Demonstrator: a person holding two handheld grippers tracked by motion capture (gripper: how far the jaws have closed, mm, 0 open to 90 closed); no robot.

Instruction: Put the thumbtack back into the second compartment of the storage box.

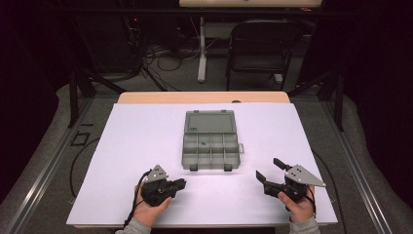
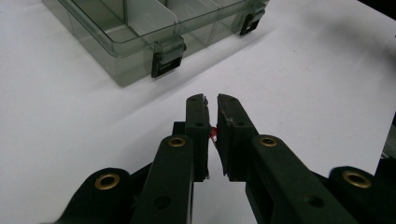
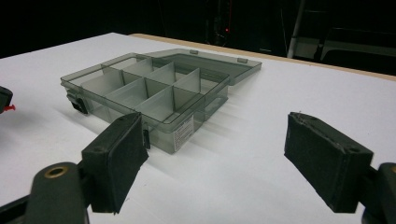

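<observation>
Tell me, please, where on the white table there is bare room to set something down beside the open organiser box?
The white table is bare left and right of the organiser box, out to both side edges. A free strip lies between its latches and the left gripper and right gripper. The near edge is crowded.

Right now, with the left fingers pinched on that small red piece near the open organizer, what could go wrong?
1. The small red piece is barely caught between the left gripper fingers, so it may slip onto the white table if jolted.
2. The compartments of the organizer box are narrow, so a drop could land in the wrong one.
3. The front latches stick out towards the gripper and could snag it.
</observation>
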